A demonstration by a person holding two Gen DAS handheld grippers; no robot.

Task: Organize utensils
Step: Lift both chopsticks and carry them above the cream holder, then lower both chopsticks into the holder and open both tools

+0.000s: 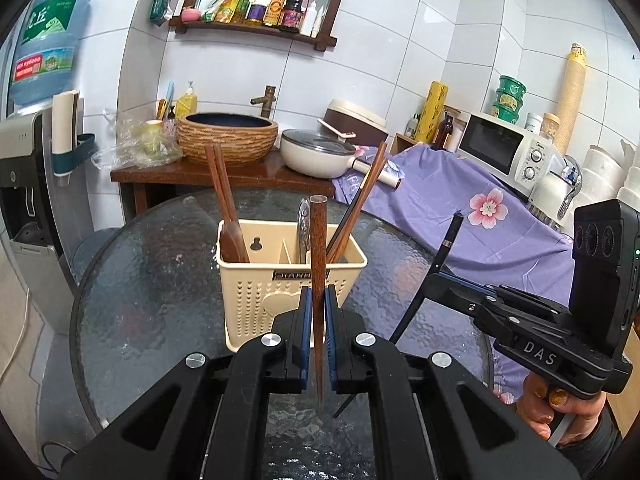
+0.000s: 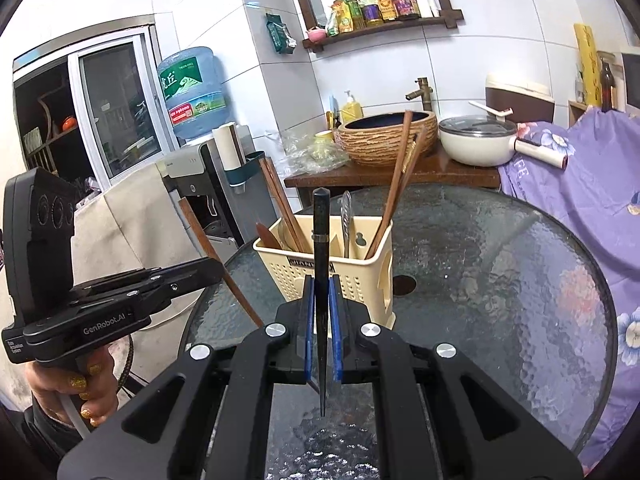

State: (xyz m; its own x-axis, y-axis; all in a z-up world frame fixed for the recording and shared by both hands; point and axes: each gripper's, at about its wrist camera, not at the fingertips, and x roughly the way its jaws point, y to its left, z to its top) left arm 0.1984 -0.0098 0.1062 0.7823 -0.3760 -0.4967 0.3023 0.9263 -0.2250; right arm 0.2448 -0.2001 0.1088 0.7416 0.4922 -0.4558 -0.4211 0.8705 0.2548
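Left gripper: the left gripper (image 1: 318,312) was clamped on a brown wooden chopstick (image 1: 318,264), its blue pads (image 1: 305,328) pressed against the shaft from both sides.
Brown chopstick: it stood nearly upright in the jaws, thick end up and thin tip hanging above the glass, just in front of the holder.
Right gripper: the right gripper (image 2: 322,312) was closed tight on a black chopstick (image 2: 321,240), held upright in the same way, pointed tip down.
Black chopstick: in the left wrist view it (image 1: 448,244) leaned beside the holder, to the right of it, clear of the rim.
Hands: a hand (image 2: 76,388) with glittery gold nails held the left tool's handle; another hand (image 1: 560,404) gripped the right tool.
Table: a round table (image 1: 152,280) of textured glass lay under both tools.
Holder: a cream plastic utensil holder (image 1: 256,292) with perforated walls stood on the table, just beyond the grippers.
Left compartment: a wooden spoon (image 1: 234,240) and a pair of brown chopsticks (image 1: 218,184) leaned there.
Right compartment: a metal utensil (image 1: 303,228) stood there, with more chopsticks (image 1: 364,200) slanting out to the right.
Counter: behind the table, a dark wooden counter (image 1: 192,172) carried a woven-pattern basin (image 1: 228,136) with a brass tap (image 1: 266,98) and a white lidded pan (image 1: 316,152).
Right side: a purple flowered cloth (image 1: 480,216) draped a surface bearing a white microwave (image 1: 504,148).
Left side: a water dispenser (image 1: 24,184) stood with a blue bottle (image 1: 48,40) on top.
Wall: a wooden shelf (image 1: 256,32) of sauce bottles hung on white tiles.
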